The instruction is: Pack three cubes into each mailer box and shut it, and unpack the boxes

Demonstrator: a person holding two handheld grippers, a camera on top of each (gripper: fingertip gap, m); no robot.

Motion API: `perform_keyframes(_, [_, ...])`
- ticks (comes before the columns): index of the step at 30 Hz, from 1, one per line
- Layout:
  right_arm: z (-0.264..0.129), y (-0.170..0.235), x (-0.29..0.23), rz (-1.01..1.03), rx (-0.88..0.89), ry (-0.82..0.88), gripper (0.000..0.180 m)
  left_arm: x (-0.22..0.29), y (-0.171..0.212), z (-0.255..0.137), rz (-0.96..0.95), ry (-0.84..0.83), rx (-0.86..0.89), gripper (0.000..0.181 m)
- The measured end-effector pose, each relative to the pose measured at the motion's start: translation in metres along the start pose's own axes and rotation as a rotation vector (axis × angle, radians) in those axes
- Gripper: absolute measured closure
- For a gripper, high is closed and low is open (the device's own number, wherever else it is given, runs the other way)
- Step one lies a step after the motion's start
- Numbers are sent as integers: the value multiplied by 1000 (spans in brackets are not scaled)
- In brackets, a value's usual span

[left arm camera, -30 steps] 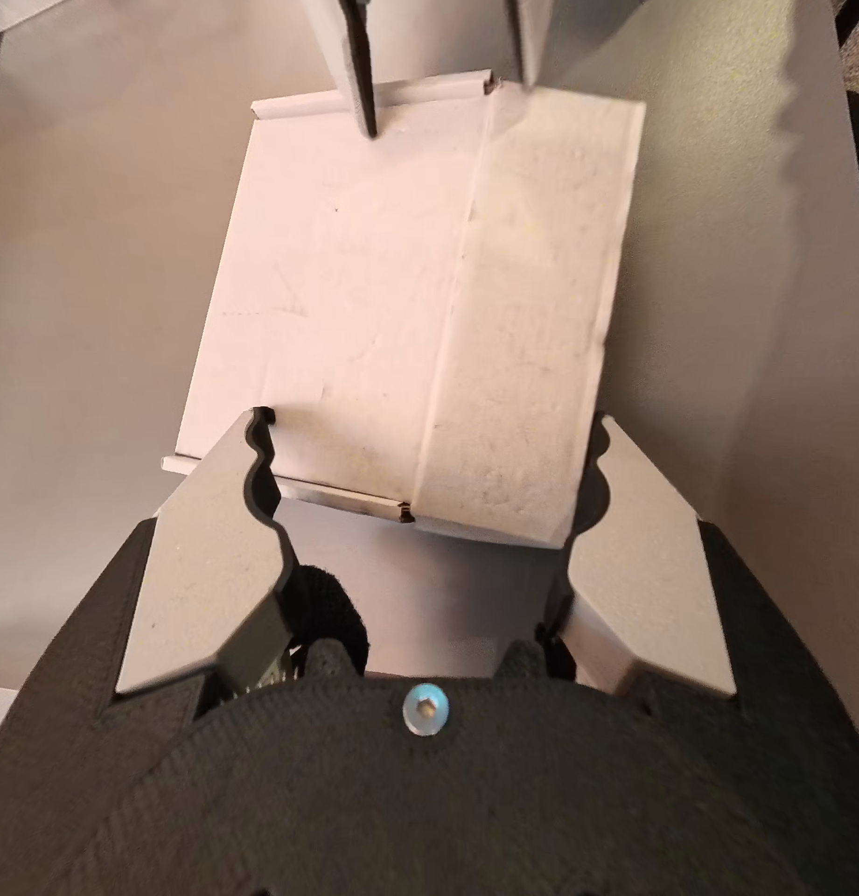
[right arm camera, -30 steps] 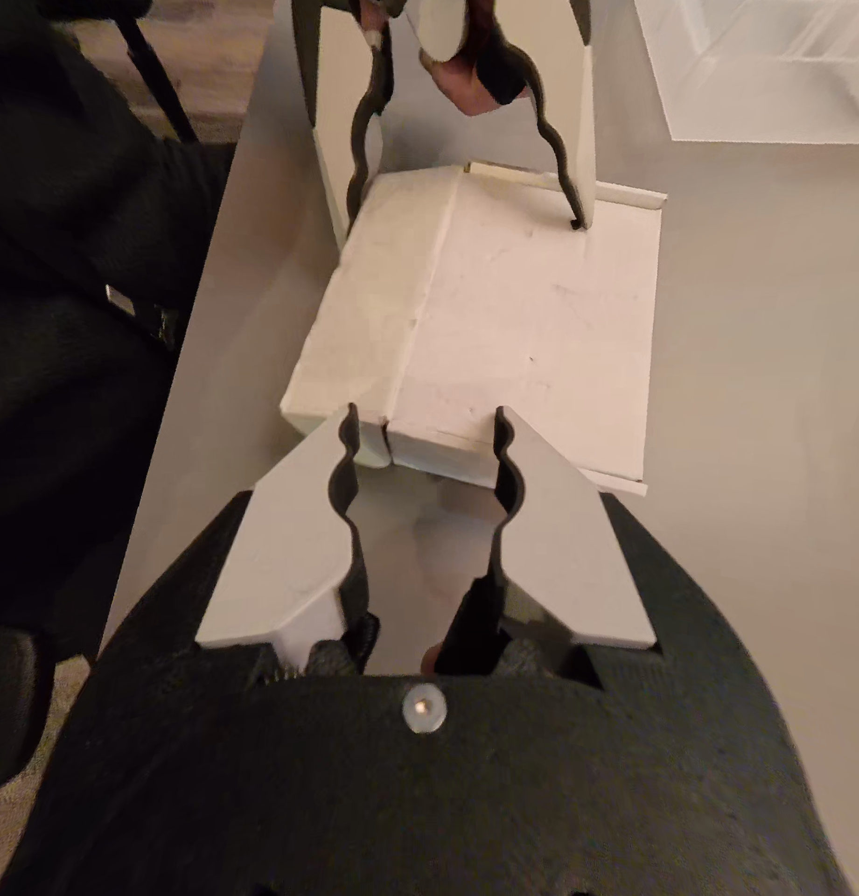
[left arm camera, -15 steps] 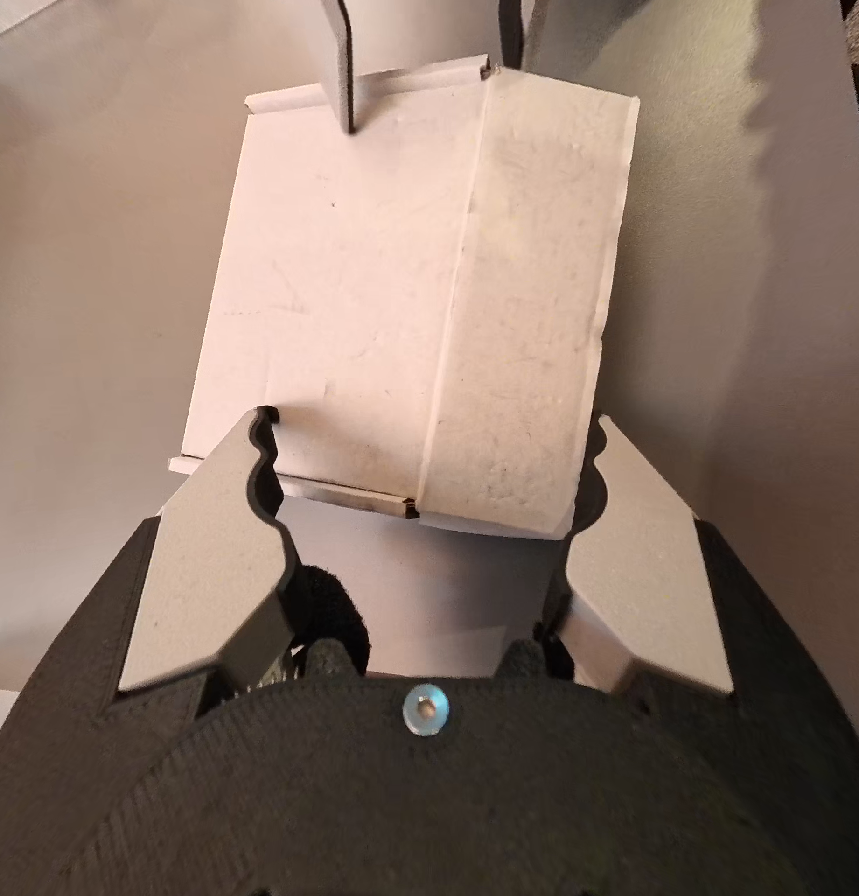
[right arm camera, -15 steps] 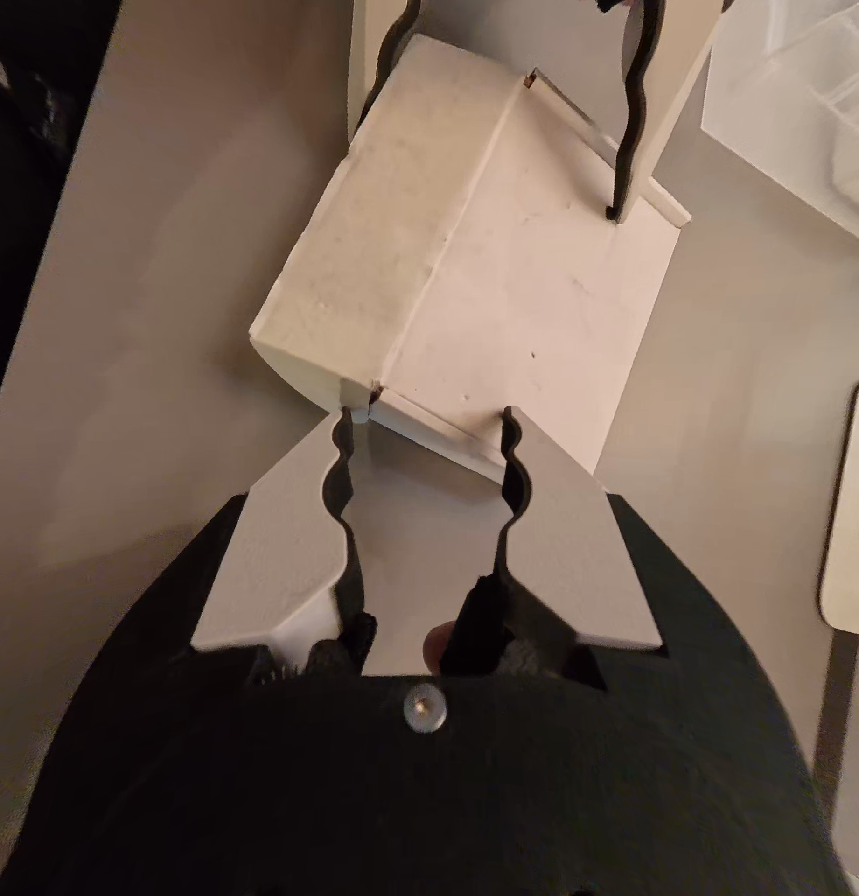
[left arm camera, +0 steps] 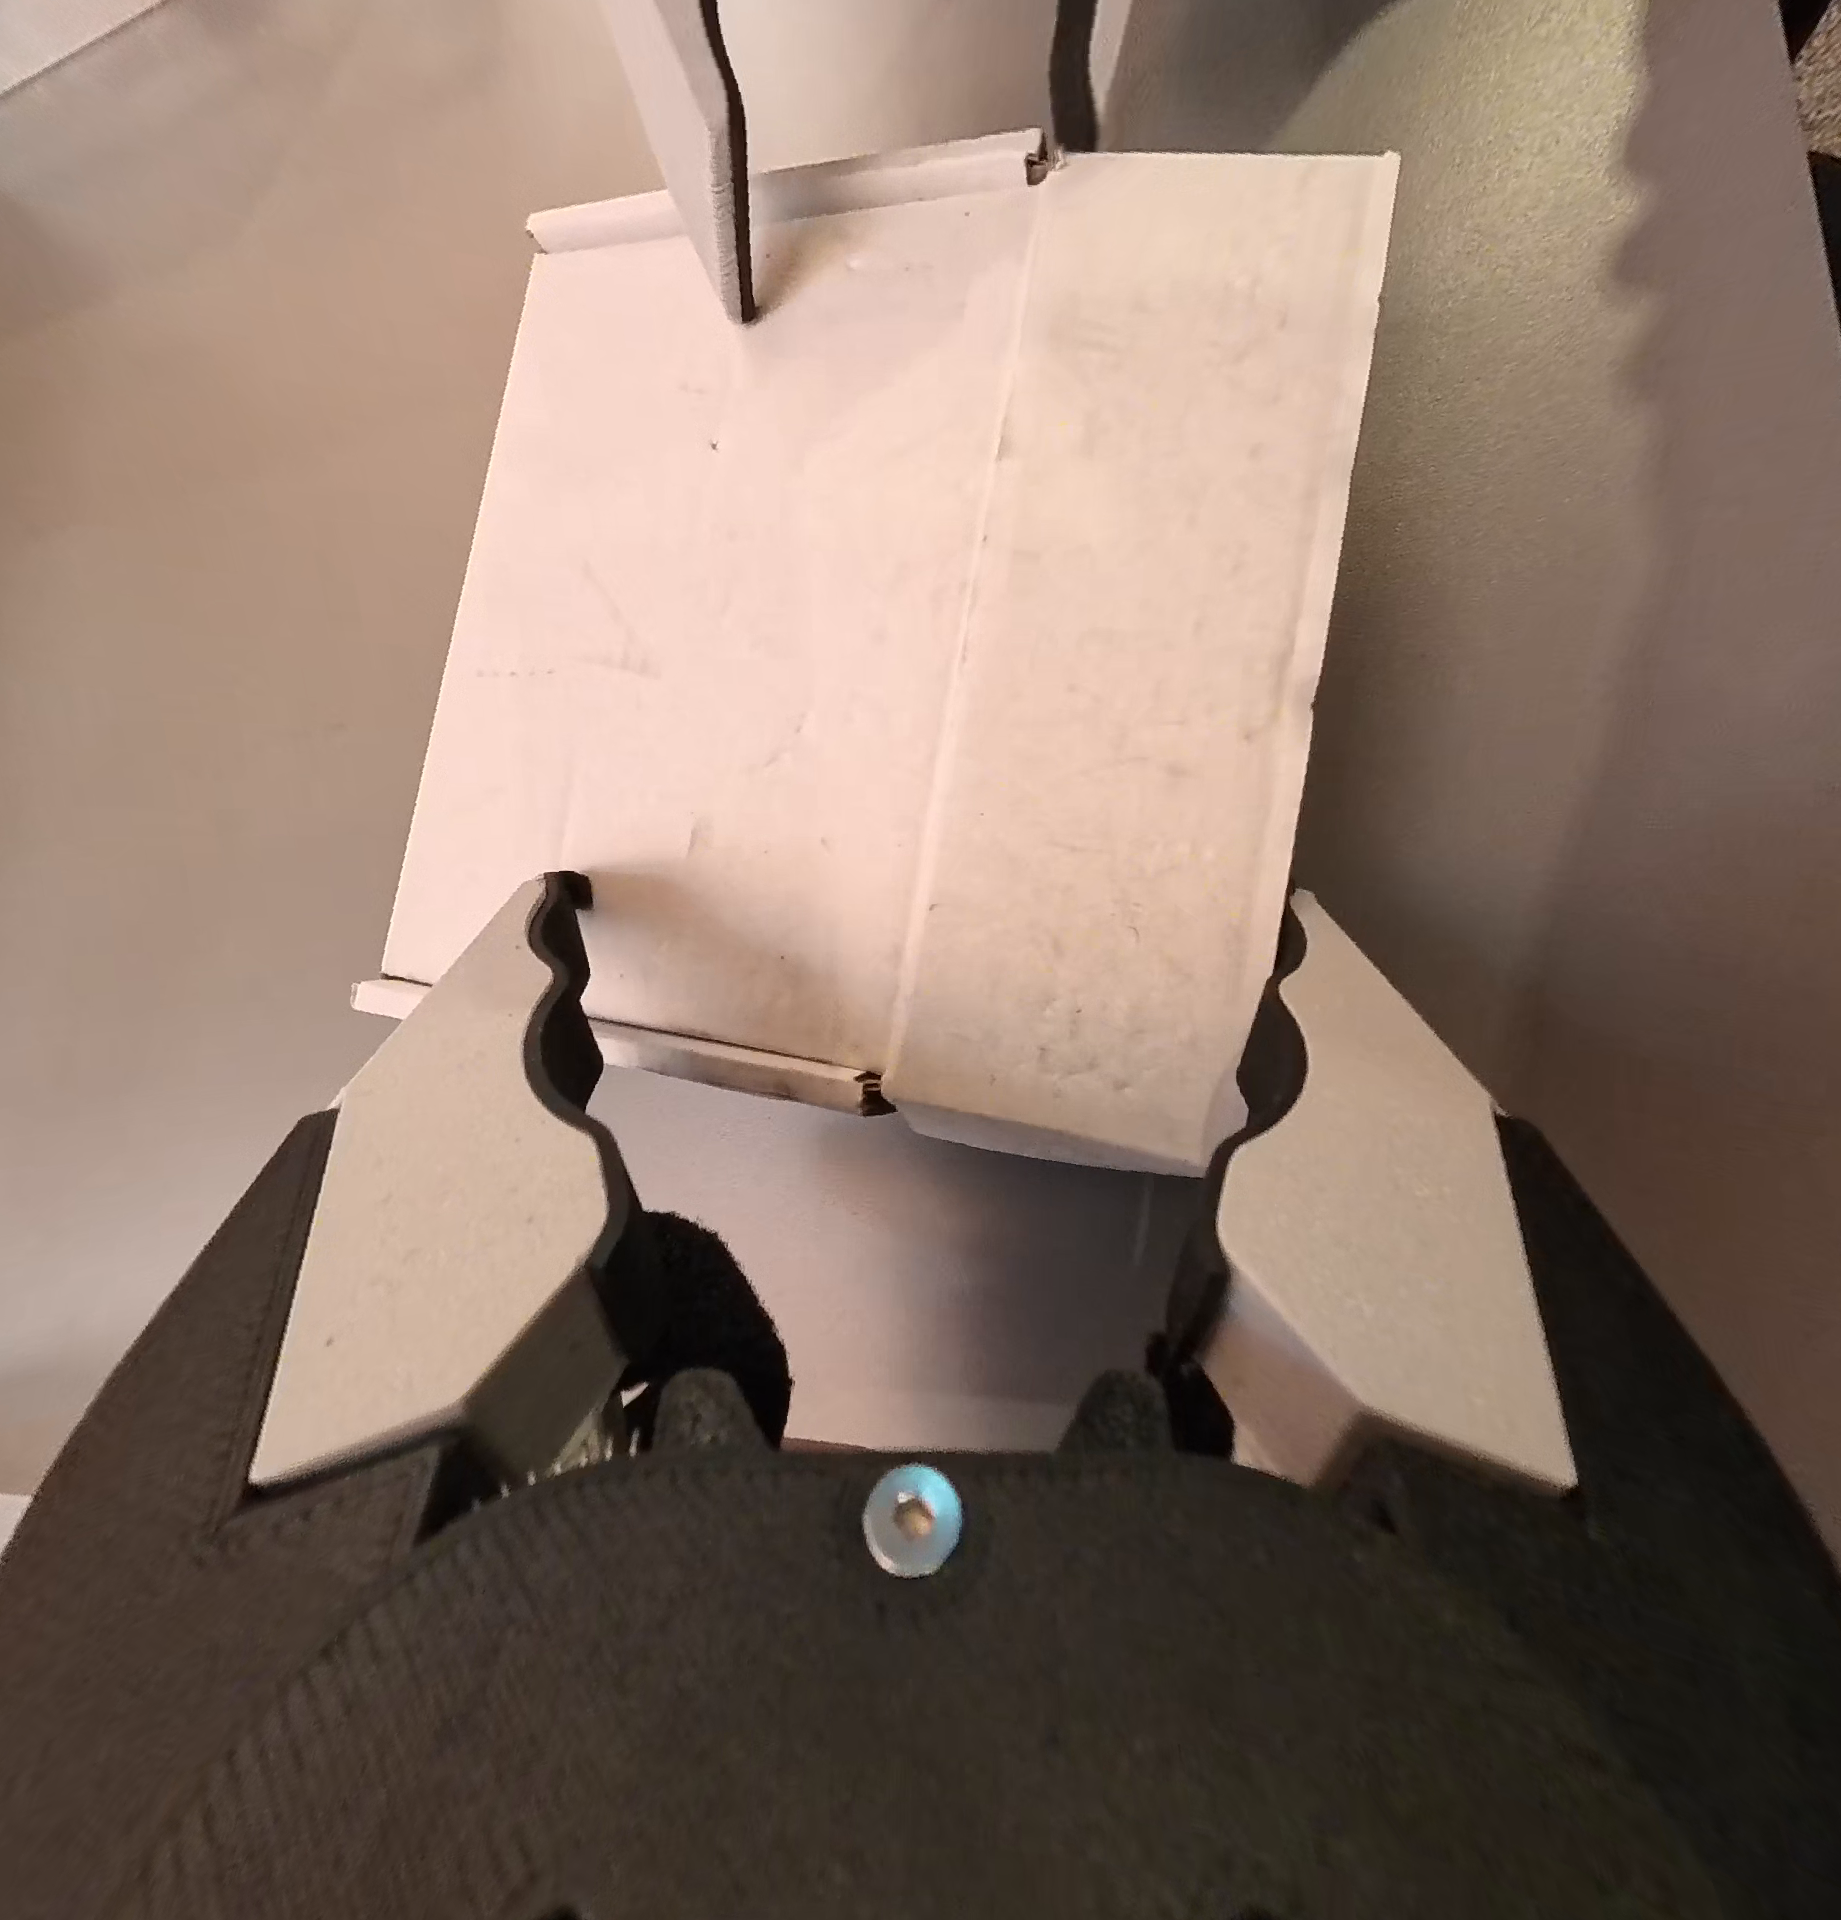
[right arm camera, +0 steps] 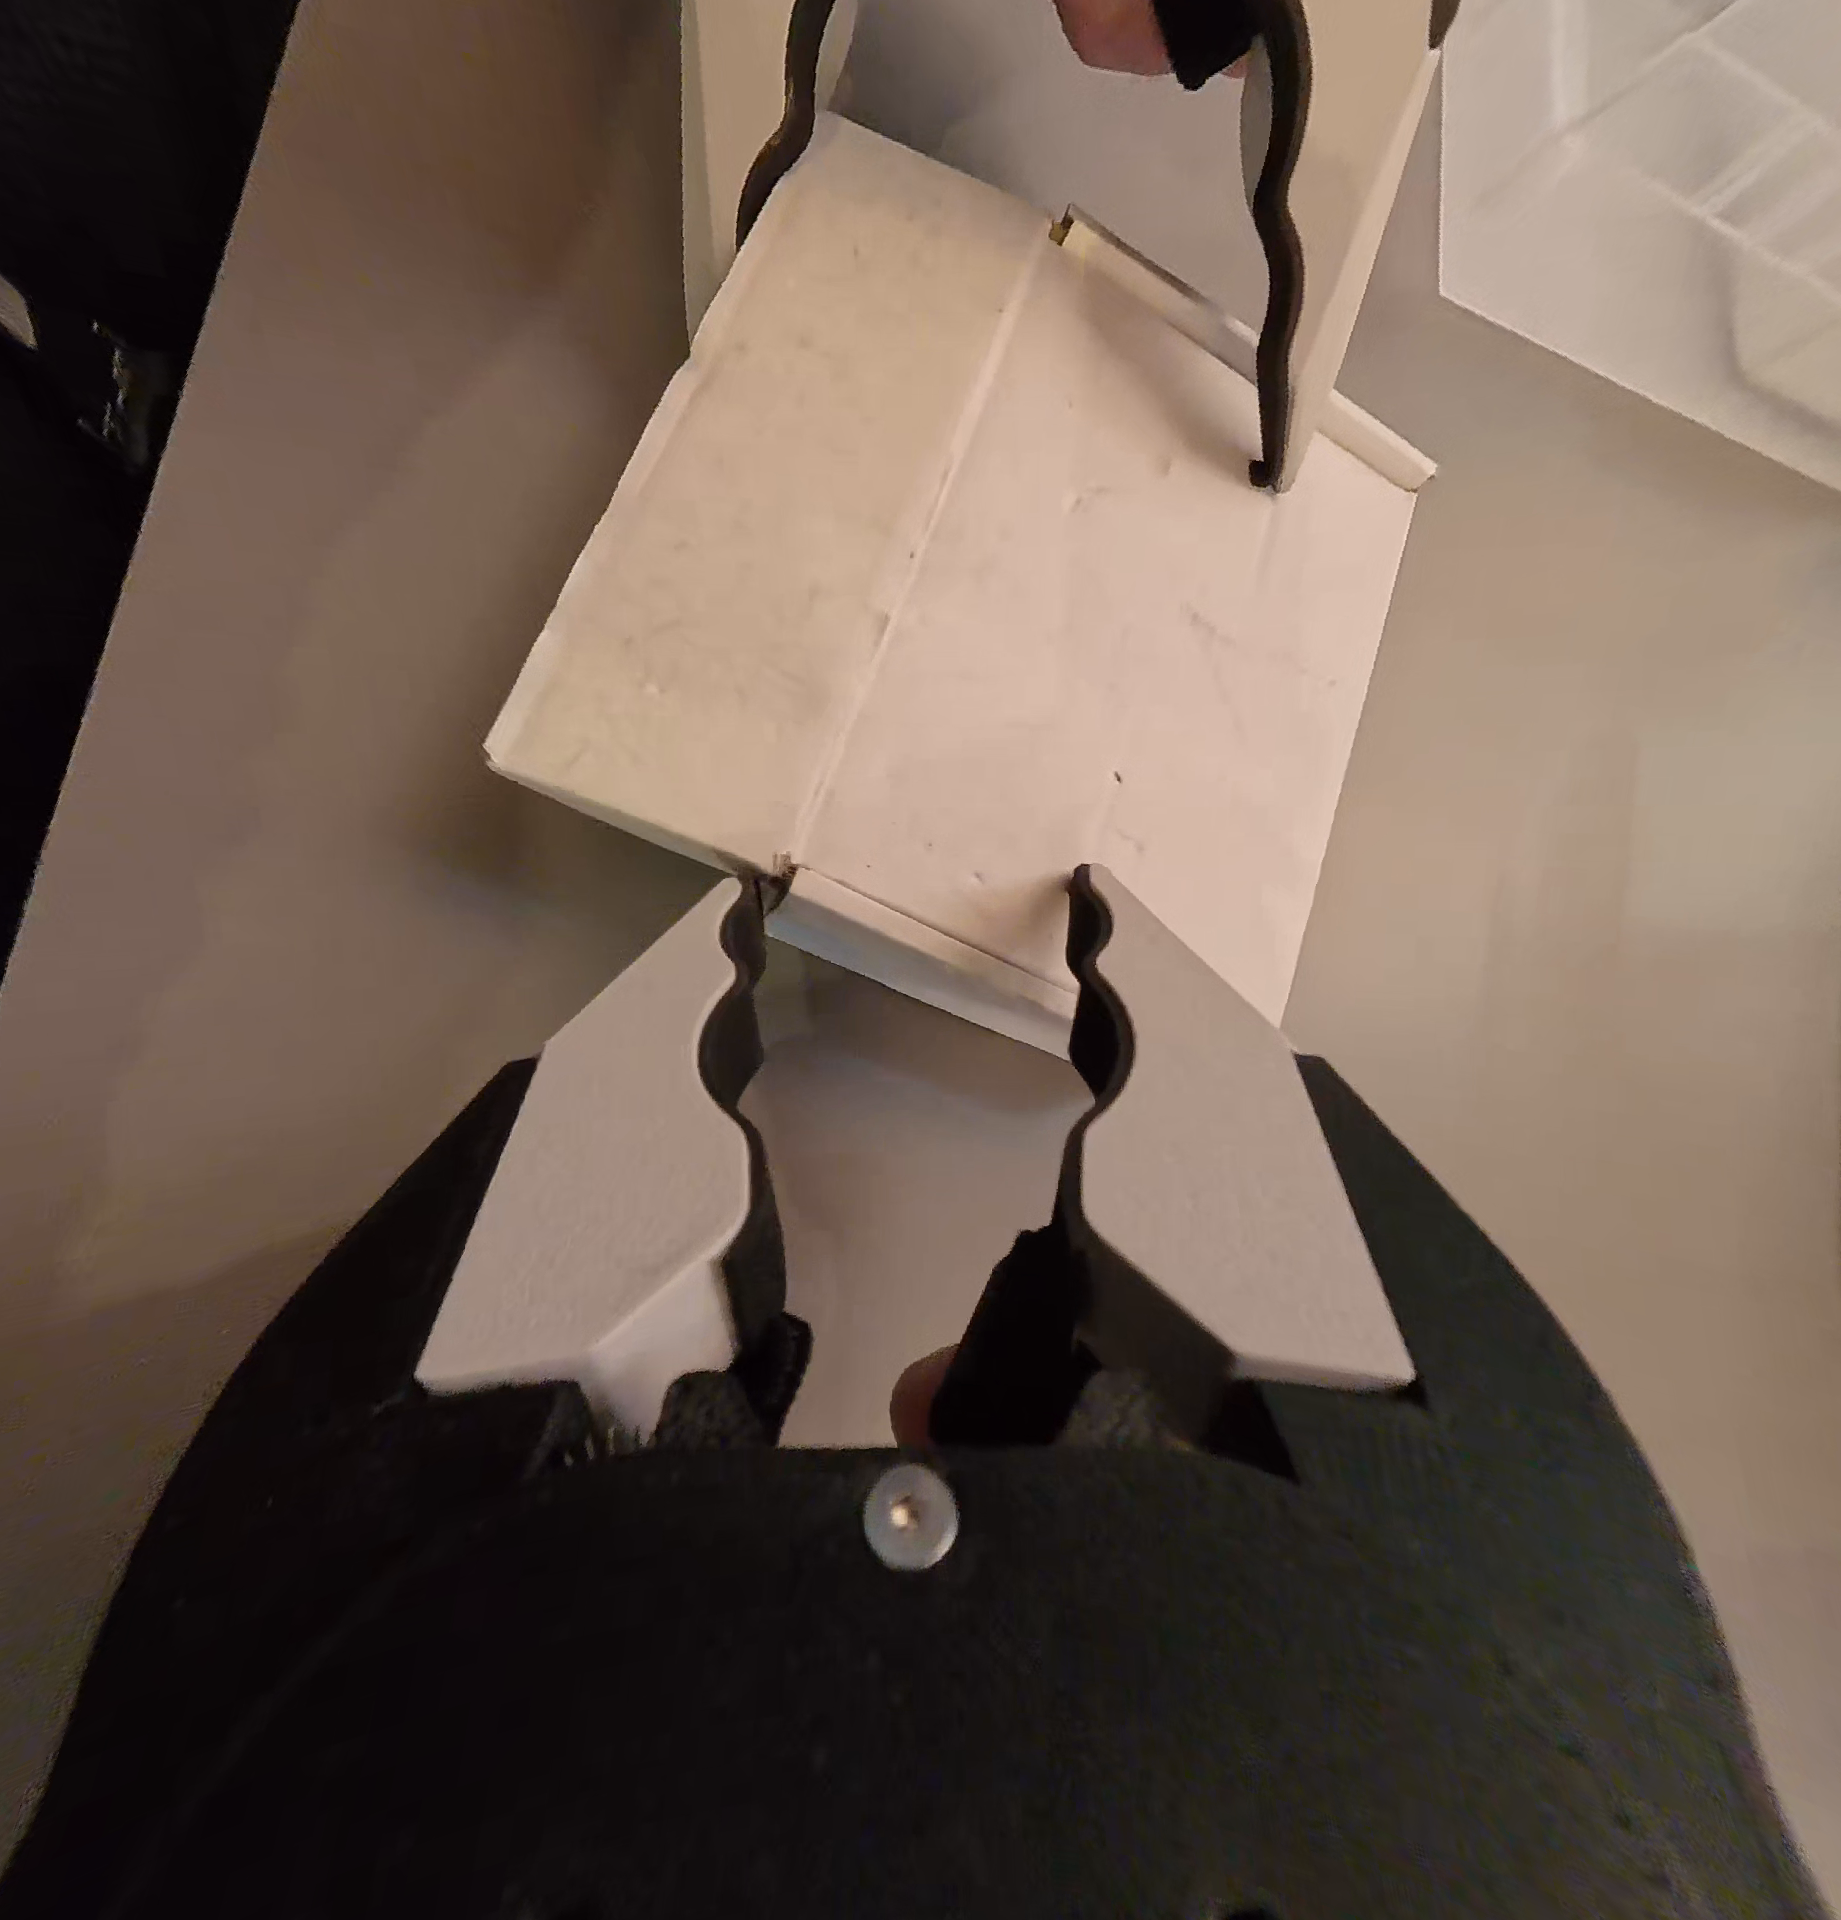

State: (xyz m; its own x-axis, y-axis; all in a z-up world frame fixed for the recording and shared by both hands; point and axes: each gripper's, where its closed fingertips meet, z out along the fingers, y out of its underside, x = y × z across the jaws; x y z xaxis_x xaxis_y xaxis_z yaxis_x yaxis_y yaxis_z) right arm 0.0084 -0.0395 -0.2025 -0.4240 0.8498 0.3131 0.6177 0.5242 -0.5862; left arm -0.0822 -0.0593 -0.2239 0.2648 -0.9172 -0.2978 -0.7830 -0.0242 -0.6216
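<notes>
Left gripper point(left arm camera: 921, 935) is seen spread wide at the near end of the white mailer box point(left arm camera: 895, 644), nothing clamped; one fingertip is set on the lid near the left corner, the other sits just beside the folded-down front flap point(left arm camera: 1124, 727). Right gripper point(right arm camera: 911, 894) is held about half open at the opposite end, nothing gripped, one tip on the lid, the other at the notch where flap and lid meet. Box is lying closed on the grey counter point(left arm camera: 168, 623), between the two grippers, near the counter edge. Cubes are not visible; whether any are inside cannot be told. Placement at both ends is judged as pinning: lid pressed flat from two sides so it does not spring up while the front flap is tucked or released. Flap is seen bowed slightly outward at the left gripper's end, so it is judged not fully seated. Whether packing or unpacking is under way cannot be told. A clear plastic bin point(right arm camera: 1674, 239) stands well apart, behind the box in the right wrist view.
</notes>
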Motion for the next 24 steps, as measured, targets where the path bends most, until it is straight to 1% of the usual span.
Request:
perform_keyframes(4, [0, 2, -1, -65, -45, 4, 121, 0, 0, 0, 6, -1, -1, 54])
perform_keyframes(7, [0, 3, -5, -78, -59, -15, 111, 0, 0, -1, 2, 4, 7, 55])
perform_keyframes(12, [1, 1, -1, -41, -33, 10, 120, -1, 0, 0, 8, -5, 6, 55])
perform_keyframes(16, [1, 1, -1, -29, -27, 23, 120, -1, 0, 0, 12, -11, 1, 55])
perform_keyframes(20, [1, 2, 0, -68, -47, 37, 121, -1, 1, 1, 19, -18, -4, 55])
perform_keyframes(22, [1, 3, -3, -75, -53, 21, 117, -1, 1, 1, 22, -25, 0, 56])
perform_keyframes(24, [1, 3, -6, -73, -53, -1, 109, -2, 1, 1, 27, -35, 3, 56])
